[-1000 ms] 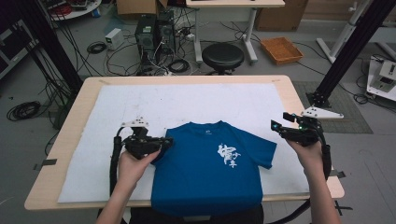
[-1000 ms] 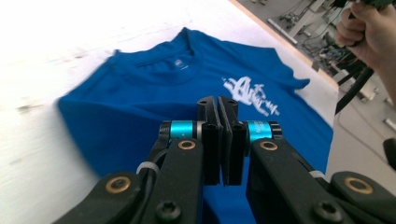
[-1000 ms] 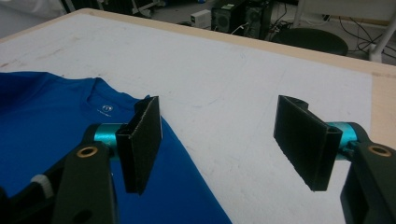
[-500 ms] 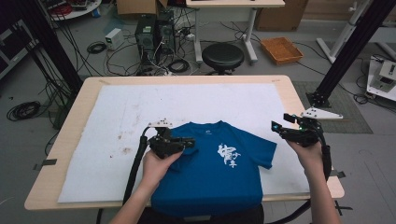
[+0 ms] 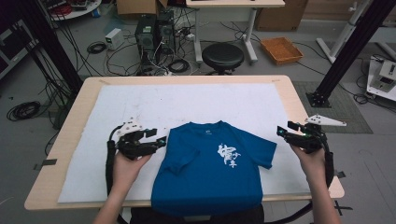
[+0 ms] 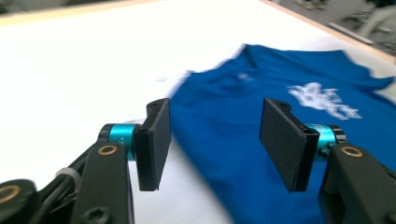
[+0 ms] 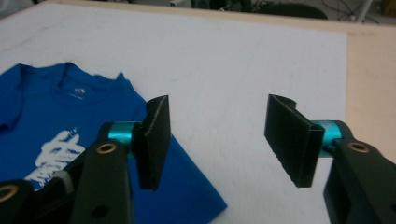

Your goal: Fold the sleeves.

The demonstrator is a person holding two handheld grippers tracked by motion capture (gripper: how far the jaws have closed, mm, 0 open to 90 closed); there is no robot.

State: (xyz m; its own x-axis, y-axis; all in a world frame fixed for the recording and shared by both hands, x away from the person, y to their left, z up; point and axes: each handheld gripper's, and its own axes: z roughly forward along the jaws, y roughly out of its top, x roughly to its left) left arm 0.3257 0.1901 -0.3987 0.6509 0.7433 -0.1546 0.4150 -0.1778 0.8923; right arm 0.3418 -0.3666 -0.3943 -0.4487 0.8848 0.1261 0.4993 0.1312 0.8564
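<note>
A blue T-shirt (image 5: 210, 172) with a white print (image 5: 229, 154) lies on the white mat (image 5: 210, 102), its hem hanging over the near table edge. Its left sleeve is folded in onto the body. My left gripper (image 5: 161, 140) sits just left of that fold. In the left gripper view its jaws have just been opening and stand apart, gripping nothing, with the shirt (image 6: 280, 79) lying below and beyond my left gripper (image 6: 215, 140). My right gripper (image 5: 282, 132) hovers just right of the right sleeve. Its jaws have just been closing a little but remain apart around bare mat in my right gripper (image 7: 217, 140) view, with the shirt (image 7: 46, 116) to their left.
The wooden table (image 5: 299, 107) shows a bare border around the mat. Beyond its far edge stand a black stool (image 5: 223, 55), computer towers (image 5: 154, 32), floor cables and an orange tray (image 5: 281, 49). A black frame leg (image 5: 345, 51) rises at the right.
The left gripper carried the left sleeve rightward onto the shirt, then opened and drew back to the left, leaving the sleeve folded in. The right gripper stayed beside the right sleeve.
</note>
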